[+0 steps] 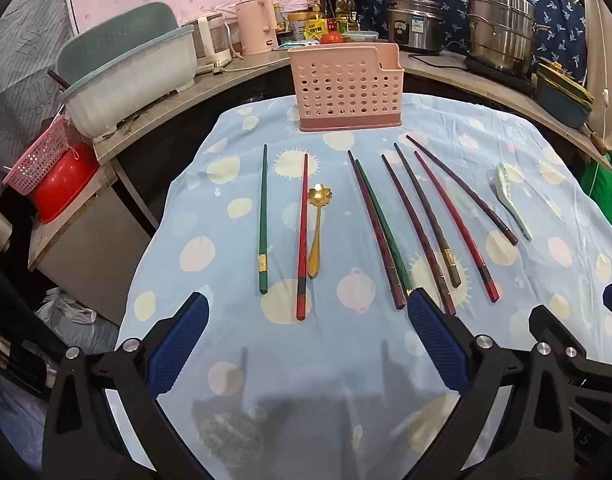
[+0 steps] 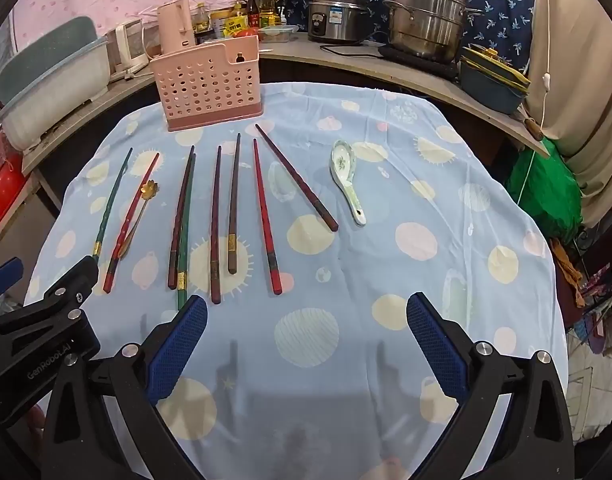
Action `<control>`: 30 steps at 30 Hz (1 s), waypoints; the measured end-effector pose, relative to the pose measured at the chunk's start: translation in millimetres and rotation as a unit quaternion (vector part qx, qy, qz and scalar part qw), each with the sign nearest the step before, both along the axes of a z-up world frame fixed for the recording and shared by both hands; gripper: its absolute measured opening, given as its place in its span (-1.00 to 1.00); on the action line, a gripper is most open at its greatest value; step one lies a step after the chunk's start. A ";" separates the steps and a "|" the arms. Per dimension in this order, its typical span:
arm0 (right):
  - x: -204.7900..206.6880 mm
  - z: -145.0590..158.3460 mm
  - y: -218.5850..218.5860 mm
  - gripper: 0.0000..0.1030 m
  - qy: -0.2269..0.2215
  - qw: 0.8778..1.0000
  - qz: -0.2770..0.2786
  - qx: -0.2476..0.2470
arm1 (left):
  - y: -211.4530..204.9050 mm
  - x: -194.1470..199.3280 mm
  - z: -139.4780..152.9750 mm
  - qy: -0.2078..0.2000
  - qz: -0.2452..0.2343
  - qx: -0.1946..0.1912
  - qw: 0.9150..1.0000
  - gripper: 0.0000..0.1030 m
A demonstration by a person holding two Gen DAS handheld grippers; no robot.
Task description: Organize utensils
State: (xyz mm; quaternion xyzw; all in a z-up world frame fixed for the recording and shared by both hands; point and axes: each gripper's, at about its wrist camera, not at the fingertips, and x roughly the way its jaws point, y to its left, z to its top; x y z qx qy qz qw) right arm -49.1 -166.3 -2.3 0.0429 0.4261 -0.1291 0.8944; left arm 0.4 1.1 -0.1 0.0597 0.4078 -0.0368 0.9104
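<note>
- Your left gripper [image 1: 307,314] and right gripper [image 2: 306,314] both hold their fingers wide, empty, over bare cloth at lower centre.
- Chopsticks [image 1: 389,232] lie mid-frame; the pink holder [image 1: 345,88] stands at the tabletop [image 2: 445,280] far edge, top centre.

Eight chopsticks [image 1: 385,232], gold spoon [image 1: 317,232] and ceramic spoon [image 2: 347,178] lie flat before upright, empty pink holder [image 1: 345,88].

Bare cloth [image 2: 445,184] right, chopsticks [image 2: 216,220] crowding left
</note>
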 end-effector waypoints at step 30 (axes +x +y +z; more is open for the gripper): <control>4.7 4.3 -0.3 0.87 0.001 1.000 0.000 -0.004 | -2.1 3.9 1.5 0.000 -0.004 0.008 1.000 0.84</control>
